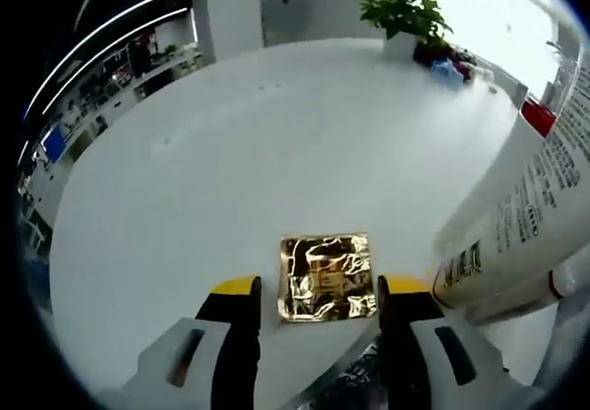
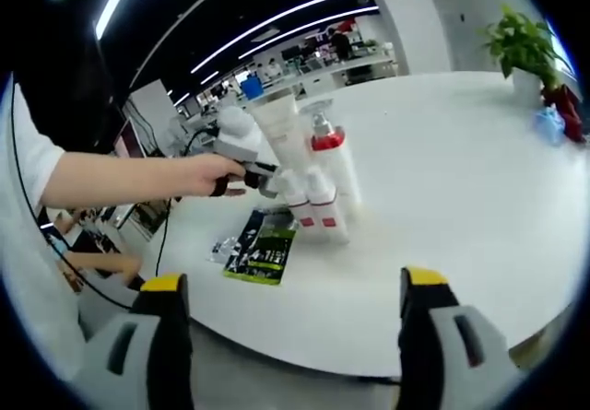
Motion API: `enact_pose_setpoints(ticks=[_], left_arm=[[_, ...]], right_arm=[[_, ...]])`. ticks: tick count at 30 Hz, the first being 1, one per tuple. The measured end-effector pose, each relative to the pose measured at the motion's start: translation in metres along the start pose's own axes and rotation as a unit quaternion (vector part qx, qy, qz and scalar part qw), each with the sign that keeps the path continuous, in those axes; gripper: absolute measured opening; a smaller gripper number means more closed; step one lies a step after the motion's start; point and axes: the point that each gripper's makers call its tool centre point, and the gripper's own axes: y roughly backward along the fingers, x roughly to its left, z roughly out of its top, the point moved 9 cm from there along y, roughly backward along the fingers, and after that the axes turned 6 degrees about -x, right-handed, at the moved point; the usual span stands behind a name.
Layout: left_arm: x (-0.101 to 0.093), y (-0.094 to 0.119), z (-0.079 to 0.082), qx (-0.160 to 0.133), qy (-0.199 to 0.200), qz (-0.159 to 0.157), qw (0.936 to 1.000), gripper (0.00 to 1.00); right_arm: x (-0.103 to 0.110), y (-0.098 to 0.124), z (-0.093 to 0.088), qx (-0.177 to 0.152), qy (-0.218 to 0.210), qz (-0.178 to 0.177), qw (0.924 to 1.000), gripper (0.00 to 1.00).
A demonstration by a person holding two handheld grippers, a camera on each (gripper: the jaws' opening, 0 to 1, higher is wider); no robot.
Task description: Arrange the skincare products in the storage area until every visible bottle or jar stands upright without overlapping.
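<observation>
Skincare bottles (image 2: 313,184) stand close together in the middle of the white table (image 2: 461,198), seen in the right gripper view. To their left, flat packets (image 2: 263,253) lie near the table edge, and a hand (image 2: 207,175) reaches toward the tall tube (image 2: 277,124). I think the good way is to move slowly, so no bottle tips or bumps another.

In the left gripper view, the left gripper (image 1: 318,290) has its jaws apart with a shiny gold packet (image 1: 327,276) lying between them, not squeezed. The right gripper (image 2: 290,286) is wide open and holds nothing.
</observation>
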Motion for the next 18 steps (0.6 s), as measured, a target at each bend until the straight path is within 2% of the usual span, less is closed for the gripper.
enact_pose_setpoints(ticks=[4, 5, 6, 13, 15, 18], left_arm=[[-0.001, -0.002, 0.001, 0.0, -0.007, -0.005, 1.0, 0.46], [-0.001, -0.004, 0.002, -0.001, -0.008, -0.007, 0.9999, 0.44], [-0.002, -0.004, 0.002, -0.002, -0.011, -0.01, 0.9999, 0.38], [0.002, -0.014, 0.004, -0.001, -0.009, 0.003, 1.0, 0.36], [0.007, -0.016, 0.006, -0.005, -0.004, 0.011, 0.9999, 0.35], [0.016, -0.015, 0.008, -0.008, 0.013, 0.041, 0.999, 0.35]], right_arm=[[0.0, 0.0, 0.0, 0.001, 0.001, 0.0, 1.0, 0.95], [0.0, 0.0, 0.0, 0.001, 0.001, 0.0, 1.0, 0.95], [0.0, 0.0, 0.0, 0.001, 0.001, 0.0, 1.0, 0.95], [0.0, 0.001, 0.0, -0.001, 0.001, -0.003, 1.0, 0.95], [0.0, 0.001, 0.0, -0.002, 0.001, -0.004, 1.0, 0.95], [0.0, 0.002, 0.0, -0.003, 0.001, -0.005, 1.0, 0.95]])
